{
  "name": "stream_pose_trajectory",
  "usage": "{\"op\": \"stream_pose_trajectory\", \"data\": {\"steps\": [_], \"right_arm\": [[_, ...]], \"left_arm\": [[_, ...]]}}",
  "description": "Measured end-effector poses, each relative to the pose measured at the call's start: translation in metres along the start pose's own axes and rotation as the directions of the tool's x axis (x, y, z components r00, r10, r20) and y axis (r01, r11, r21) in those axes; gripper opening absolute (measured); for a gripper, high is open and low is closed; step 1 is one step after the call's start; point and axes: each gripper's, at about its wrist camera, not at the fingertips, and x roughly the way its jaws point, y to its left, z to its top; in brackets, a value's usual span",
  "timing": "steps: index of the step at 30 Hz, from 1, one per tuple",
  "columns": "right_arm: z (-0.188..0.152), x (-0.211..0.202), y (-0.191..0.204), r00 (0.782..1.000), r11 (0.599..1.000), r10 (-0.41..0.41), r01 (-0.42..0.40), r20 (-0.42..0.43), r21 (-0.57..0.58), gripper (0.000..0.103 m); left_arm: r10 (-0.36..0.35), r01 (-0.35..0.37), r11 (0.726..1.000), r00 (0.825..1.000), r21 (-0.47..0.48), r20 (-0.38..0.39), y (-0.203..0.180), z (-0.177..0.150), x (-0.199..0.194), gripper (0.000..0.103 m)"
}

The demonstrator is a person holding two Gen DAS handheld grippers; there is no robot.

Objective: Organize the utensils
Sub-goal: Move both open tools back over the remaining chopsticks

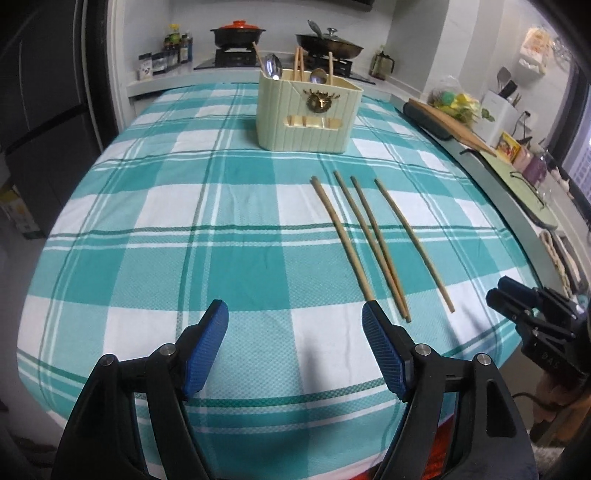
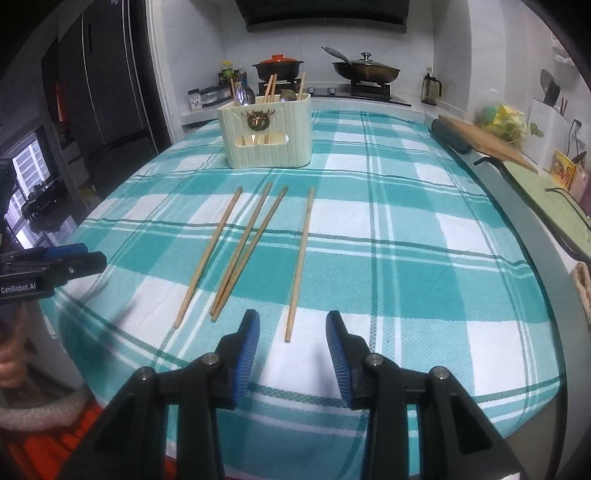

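Several wooden chopsticks (image 1: 373, 240) lie loose on the teal checked tablecloth (image 1: 184, 240), also in the right wrist view (image 2: 243, 254). A cream utensil holder (image 1: 308, 114) stands behind them with spoons and chopsticks in it; it also shows in the right wrist view (image 2: 267, 134). My left gripper (image 1: 295, 317) is open and empty, just left of the chopsticks' near ends. My right gripper (image 2: 292, 325) is open and empty, its jaws on either side of the near end of the rightmost chopstick (image 2: 300, 266), above the cloth.
A stove with a red-lidded pot (image 1: 238, 31) and a lidded pan (image 1: 328, 42) stands behind the table. A cutting board (image 1: 450, 122) and counter clutter line the right edge. A dark fridge (image 2: 103, 81) stands at the left.
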Motion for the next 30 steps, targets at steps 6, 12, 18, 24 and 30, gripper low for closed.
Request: {"op": "stream_pose_trajectory", "data": {"steps": [6,12,18,24,30], "right_arm": [[0.011,-0.001,0.008,0.999,1.0,0.012,-0.011,0.041,-0.013,0.038],[0.007,0.009,0.008,1.0,1.0,0.02,-0.02,0.02,0.001,0.038],[0.005,0.011,-0.002,1.0,1.0,0.002,-0.003,0.01,0.025,0.038],[0.006,0.017,-0.01,1.0,0.999,0.006,-0.006,-0.007,0.051,0.038],[0.009,0.024,-0.013,1.0,0.999,-0.007,0.008,-0.027,0.047,0.038]], "left_arm": [[0.025,-0.026,1.0,1.0,-0.016,-0.018,0.002,-0.004,0.005,0.077],[0.03,-0.032,0.999,0.998,-0.035,-0.049,0.005,-0.008,0.013,0.077],[0.027,-0.029,0.999,0.997,-0.023,-0.066,-0.001,-0.009,0.022,0.077],[0.032,-0.032,0.999,0.997,-0.005,-0.07,-0.003,-0.005,0.029,0.077],[-0.017,0.017,1.0,0.998,-0.003,-0.06,-0.008,0.018,0.039,0.077]]}}
